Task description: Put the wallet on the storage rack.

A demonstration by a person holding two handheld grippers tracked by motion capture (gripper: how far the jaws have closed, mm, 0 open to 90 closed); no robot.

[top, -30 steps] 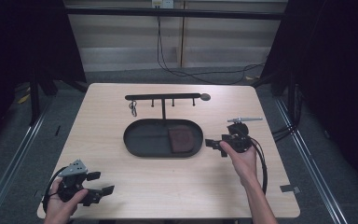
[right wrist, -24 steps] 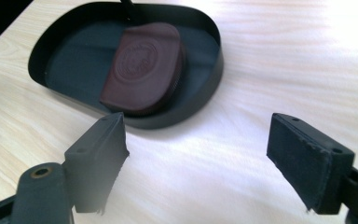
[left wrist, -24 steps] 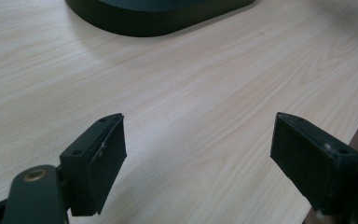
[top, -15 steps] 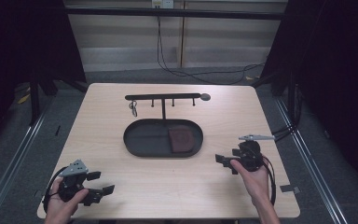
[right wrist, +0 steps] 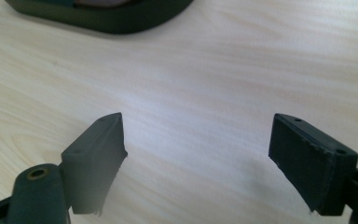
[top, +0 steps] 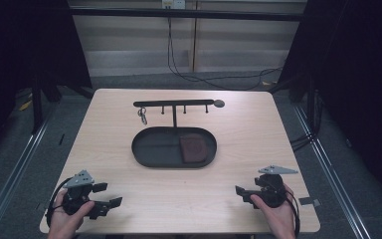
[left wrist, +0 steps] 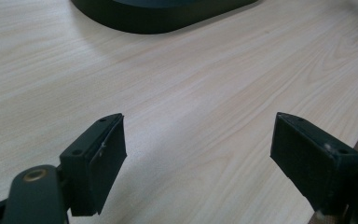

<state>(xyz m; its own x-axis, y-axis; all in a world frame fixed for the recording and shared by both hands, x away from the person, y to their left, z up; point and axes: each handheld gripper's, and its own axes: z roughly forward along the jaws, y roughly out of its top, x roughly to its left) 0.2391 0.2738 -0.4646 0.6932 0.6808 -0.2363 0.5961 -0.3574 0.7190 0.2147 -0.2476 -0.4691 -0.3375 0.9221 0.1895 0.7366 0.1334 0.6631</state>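
A pale wooden worktop (top: 258,134) stands in a dim room, grey floor around it and cables trailing by the back wall. At its middle lies a black oval tray (top: 151,149) with a dark reddish wallet (top: 193,149) in its right end; just behind the tray stands a black hook rack (top: 174,104) with a key ring (top: 143,116) hanging from its left part.

The left gripper (top: 107,195) rests near the front left corner, jaws apart, nothing between them; the left gripper view shows bare wood between the pads and the tray's rim (left wrist: 163,18) farther off. It lies as it did a second ago.

The right gripper (top: 242,192) has changed place: a second ago it was just beside the tray's right end, and now it sits near the front right corner, well apart from the tray. Its jaws stand wide and empty over bare wood, the tray's rim (right wrist: 116,21) ahead of them.
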